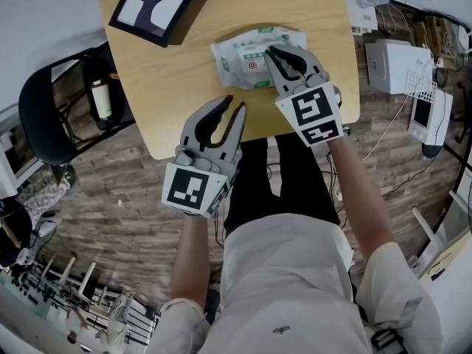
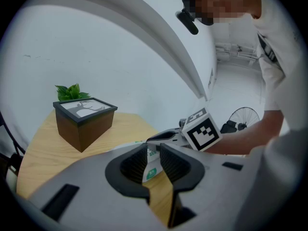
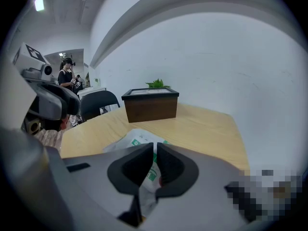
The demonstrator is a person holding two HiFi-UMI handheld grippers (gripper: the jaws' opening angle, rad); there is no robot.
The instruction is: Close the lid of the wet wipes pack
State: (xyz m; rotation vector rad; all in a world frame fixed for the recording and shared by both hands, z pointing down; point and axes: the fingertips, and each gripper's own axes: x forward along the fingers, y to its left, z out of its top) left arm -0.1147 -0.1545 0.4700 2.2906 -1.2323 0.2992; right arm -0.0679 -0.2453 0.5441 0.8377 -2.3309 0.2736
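Observation:
A white and green wet wipes pack [image 1: 247, 61] lies flat on the round wooden table [image 1: 310, 6]. My right gripper [image 1: 284, 52] rests over the pack's right half, pointing down at it. In the right gripper view its jaws [image 3: 155, 148] stand almost together with only a slit between them. The pack [image 3: 137, 139] shows beyond them, and nothing is seen pinched. My left gripper [image 1: 227, 109] hovers at the table's near edge, short of the pack, open and empty. Through its jaws [image 2: 154, 150] a corner of the pack [image 2: 151, 170] and the right gripper's marker cube [image 2: 202, 129] are visible.
A dark box frame with a deer print [image 1: 158, 2] stands at the table's far left, with a green plant [image 3: 156, 83] behind it. A black chair [image 1: 51, 116] sits left of the table. White devices and cables [image 1: 398, 65] lie on the right. A person [image 3: 65, 76] stands far off.

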